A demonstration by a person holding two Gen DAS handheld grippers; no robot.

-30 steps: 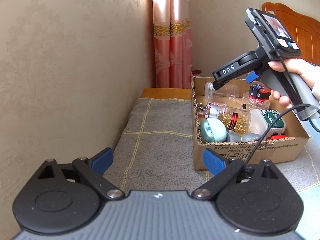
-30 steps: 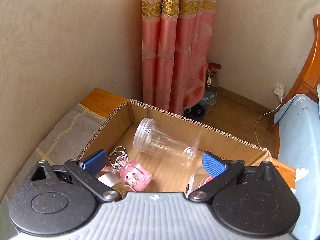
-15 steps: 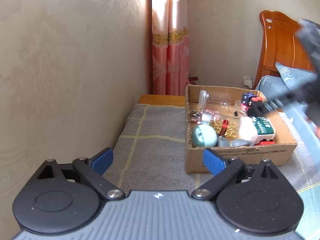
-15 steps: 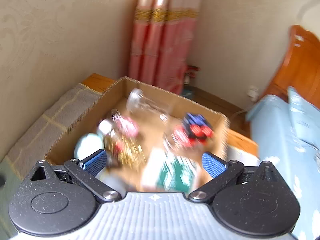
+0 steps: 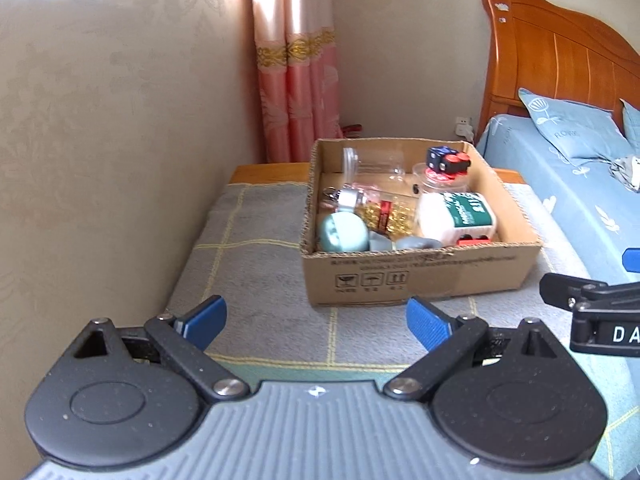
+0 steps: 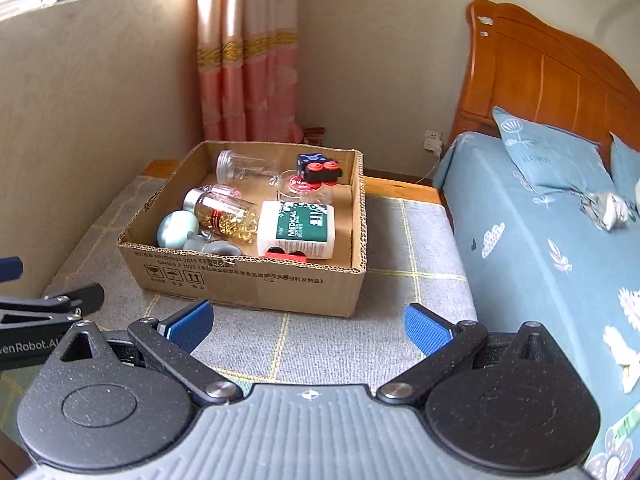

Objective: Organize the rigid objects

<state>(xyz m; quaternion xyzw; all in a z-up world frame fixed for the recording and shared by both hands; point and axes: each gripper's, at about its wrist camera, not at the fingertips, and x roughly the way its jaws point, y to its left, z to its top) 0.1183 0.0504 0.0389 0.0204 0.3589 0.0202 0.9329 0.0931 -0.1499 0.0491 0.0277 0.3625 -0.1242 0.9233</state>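
Observation:
A cardboard box stands on a grey checked cloth. Inside lie a white and green medical bottle, a jar of gold pins, a teal round object, a clear plastic jar and a black toy with red parts. My left gripper is open and empty, in front of the box. My right gripper is open and empty, also short of the box.
A beige wall runs close along the left. A bed with blue sheets and a wooden headboard lies to the right. Pink curtains hang behind the box. Each gripper shows at the edge of the other's view.
My right gripper has pulled up and back out of the box, open and empty. My left gripper has also drawn back, so the box looks farther away.

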